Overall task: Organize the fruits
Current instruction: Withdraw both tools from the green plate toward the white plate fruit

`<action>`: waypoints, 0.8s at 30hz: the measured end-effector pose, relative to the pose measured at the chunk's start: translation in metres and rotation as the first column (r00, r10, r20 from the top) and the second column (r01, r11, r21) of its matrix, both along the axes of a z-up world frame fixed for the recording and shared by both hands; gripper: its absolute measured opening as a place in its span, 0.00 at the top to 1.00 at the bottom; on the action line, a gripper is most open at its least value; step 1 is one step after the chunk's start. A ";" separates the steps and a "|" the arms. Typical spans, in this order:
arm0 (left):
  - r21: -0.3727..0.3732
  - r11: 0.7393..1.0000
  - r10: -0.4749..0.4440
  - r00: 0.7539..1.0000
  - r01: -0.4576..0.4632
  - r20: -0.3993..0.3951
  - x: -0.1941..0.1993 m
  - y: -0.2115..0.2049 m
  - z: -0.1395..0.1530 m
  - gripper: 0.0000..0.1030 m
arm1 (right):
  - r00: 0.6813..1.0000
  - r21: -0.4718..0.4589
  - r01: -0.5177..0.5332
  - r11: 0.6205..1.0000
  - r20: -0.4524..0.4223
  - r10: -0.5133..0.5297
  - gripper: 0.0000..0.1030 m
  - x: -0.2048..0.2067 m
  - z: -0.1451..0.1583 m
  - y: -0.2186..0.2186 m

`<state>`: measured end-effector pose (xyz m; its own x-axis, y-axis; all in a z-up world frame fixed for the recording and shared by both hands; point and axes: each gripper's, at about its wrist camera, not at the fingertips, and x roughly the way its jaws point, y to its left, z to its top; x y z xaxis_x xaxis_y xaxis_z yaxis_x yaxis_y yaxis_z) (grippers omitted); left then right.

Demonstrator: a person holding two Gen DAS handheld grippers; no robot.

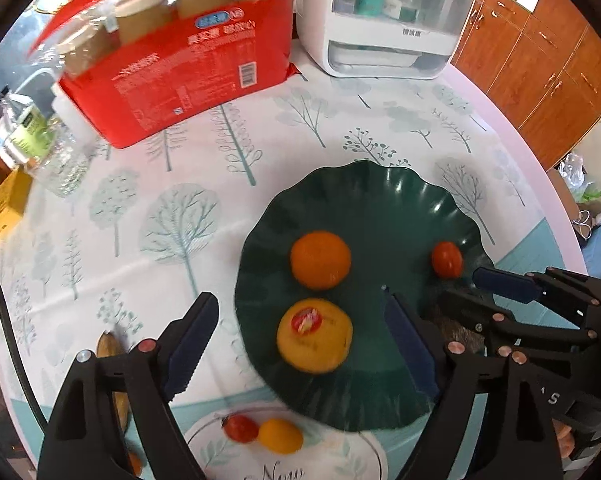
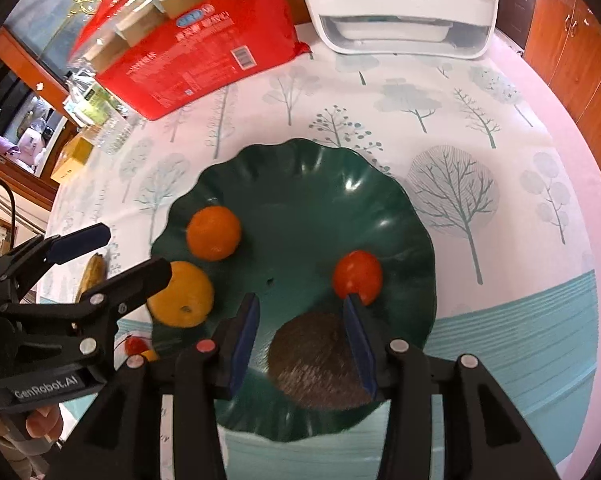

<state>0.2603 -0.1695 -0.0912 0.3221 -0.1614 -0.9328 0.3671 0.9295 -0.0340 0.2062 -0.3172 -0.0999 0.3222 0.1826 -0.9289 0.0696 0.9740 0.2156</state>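
A round table with a tree-print cloth [image 1: 204, 208] fills both views, with wooden cabinets on the far right, a red multipack of jars [image 1: 180, 60] at the far left and a white appliance [image 1: 380, 20] at the far side. A dark green wavy-rimmed plate [image 1: 400, 200] sits near the middle.

On the plate lie an orange [image 1: 320, 260], a yellow orange with a sticker [image 1: 314, 334], a small tomato [image 1: 447, 259] and a brown kiwi [image 2: 316, 360]. Off the plate, on the near cloth, sit a cherry tomato [image 1: 241, 428] and a small yellow fruit [image 1: 280, 436], with a banana [image 1: 108, 346] at the near left.

The left gripper [image 1: 296, 344] stands wide, its jaws on either side of the stickered orange with clear gaps, holding nothing. The right gripper [image 2: 300, 340] is partly open over the kiwi, its pads not visibly pressing on it.

The two small fruits left on the cloth are probably light, smooth and prone to rolling. The cherry tomato likely bruises or splits easily, so a gentle grip across its middle suits it. The banana is softer and longer, and is best taken around its midsection.
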 end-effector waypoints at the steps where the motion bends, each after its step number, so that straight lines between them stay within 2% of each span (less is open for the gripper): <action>1: 0.001 1.000 0.003 1.000 -0.003 0.003 -0.004 0.003 0.004 0.17 | 1.000 0.003 -0.001 1.000 0.005 0.001 0.57 -0.003 0.003 0.002; 7: 0.005 1.000 0.028 0.999 -0.028 0.022 -0.032 0.023 0.024 0.15 | 0.999 0.010 -0.017 1.000 0.040 0.016 0.57 -0.027 0.024 0.014; 13: -0.020 0.997 0.070 0.996 -0.069 0.047 -0.069 0.046 0.045 0.14 | 0.997 0.019 -0.033 0.999 0.070 0.032 0.57 -0.053 0.042 0.024; 24: -0.031 0.986 0.167 0.983 -0.165 0.077 -0.130 0.096 0.066 0.14 | 0.989 0.002 -0.092 0.996 0.117 0.091 0.57 -0.096 0.070 0.047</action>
<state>0.1306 -0.0739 -0.0250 0.4191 -0.1219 -0.8997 0.2102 0.9770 -0.0344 0.1099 -0.2704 -0.0298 0.4097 0.2231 -0.8845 -0.0458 0.9734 0.2243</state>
